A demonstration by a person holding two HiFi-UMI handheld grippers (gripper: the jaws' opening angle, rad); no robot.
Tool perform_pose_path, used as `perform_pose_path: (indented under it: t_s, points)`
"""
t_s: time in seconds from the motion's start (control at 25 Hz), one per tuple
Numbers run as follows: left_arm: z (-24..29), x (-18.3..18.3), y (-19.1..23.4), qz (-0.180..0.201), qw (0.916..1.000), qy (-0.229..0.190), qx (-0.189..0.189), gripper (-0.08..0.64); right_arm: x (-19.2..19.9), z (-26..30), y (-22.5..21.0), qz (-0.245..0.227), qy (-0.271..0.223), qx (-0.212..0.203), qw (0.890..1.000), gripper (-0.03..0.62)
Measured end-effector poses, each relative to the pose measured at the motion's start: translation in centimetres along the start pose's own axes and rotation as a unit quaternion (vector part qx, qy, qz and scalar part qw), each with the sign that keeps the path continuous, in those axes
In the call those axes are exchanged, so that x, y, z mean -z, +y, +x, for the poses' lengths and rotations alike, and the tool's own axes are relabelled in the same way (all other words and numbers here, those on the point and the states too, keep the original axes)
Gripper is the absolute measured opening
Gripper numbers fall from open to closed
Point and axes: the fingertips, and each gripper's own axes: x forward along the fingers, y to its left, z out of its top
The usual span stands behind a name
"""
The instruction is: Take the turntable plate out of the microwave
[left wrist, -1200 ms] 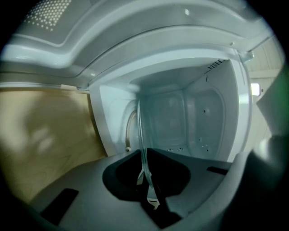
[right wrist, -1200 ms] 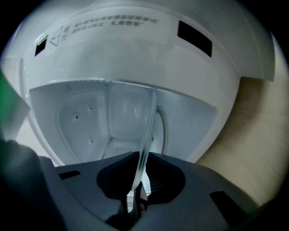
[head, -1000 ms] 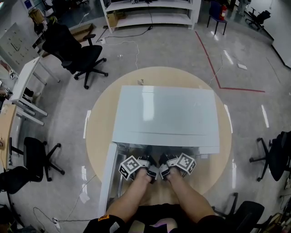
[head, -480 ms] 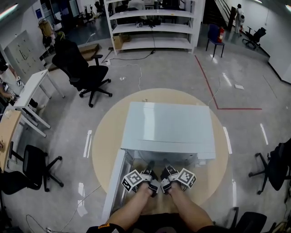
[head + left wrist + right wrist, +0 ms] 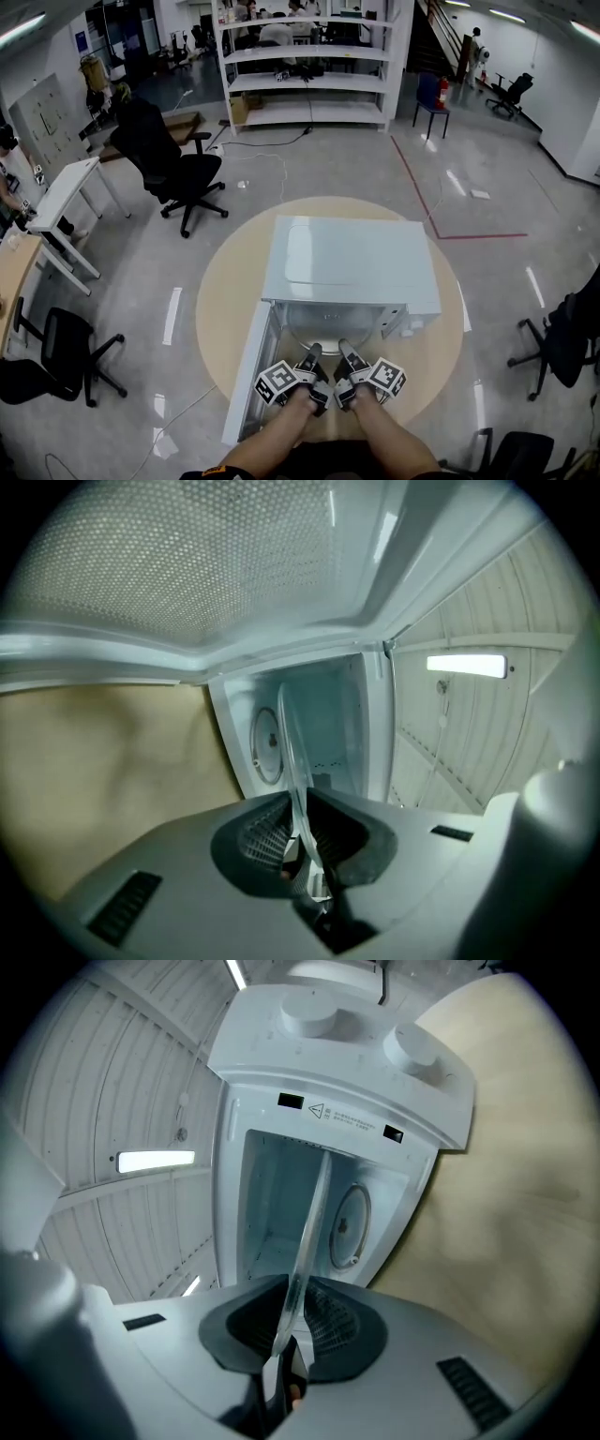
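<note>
The white microwave [image 5: 352, 262] sits on a round wooden table [image 5: 220, 300] with its door [image 5: 246, 380] swung open to the left. The clear glass turntable plate [image 5: 323, 339] pokes out of the cavity mouth, roughly level. My left gripper [image 5: 312, 357] and right gripper [image 5: 343, 356] sit side by side at its near rim, each shut on the plate. In the left gripper view the plate [image 5: 289, 747] runs edge-on between the jaws of the left gripper [image 5: 300, 850]. The right gripper view shows the plate [image 5: 309, 1227] clamped the same way in the right gripper [image 5: 286, 1340], with the cavity's drive hub [image 5: 347, 1227] behind.
Black office chairs [image 5: 173, 155] stand on the shiny floor to the left and at the right edge. White shelving [image 5: 309, 66] fills the back. A white desk [image 5: 61, 202] is at the far left. Red tape [image 5: 427, 202] marks the floor beyond the table.
Both grippers have drawn back toward me, bringing the glass plate partly out of the cavity. The head view has pulled back, and the microwave looks smaller.
</note>
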Motion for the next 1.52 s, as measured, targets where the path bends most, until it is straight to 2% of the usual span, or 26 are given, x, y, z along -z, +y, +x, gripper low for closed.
perform_pose_path:
  t_s: [0.44, 0.68, 1.08, 1.52]
  points:
    - [-4.9, 3.3, 0.2, 0.013, 0.9998, 0.008, 0.013, 0.085, 2.9, -5.2, 0.6, -0.011, -0.004, -0.01, 1.0, 0.054]
    - [-7.8, 7.2, 0.0, 0.016, 0.9997, -0.005, 0.015, 0.086, 3.8, -9.6, 0.8, -0.012, 0.015, -0.02, 1.0, 0.054]
    - [-12.1, 14.9, 1.5, 0.023, 0.9995, -0.021, 0.002, 0.086, 5.0, -18.1, -1.2, -0.004, 0.035, -0.025, 0.999, 0.055]
    - [-12.3, 19.4, 4.3, 0.009, 0.9998, -0.013, -0.014, 0.087, 4.9, -22.0, -4.7, 0.007, 0.039, -0.002, 0.999, 0.057]
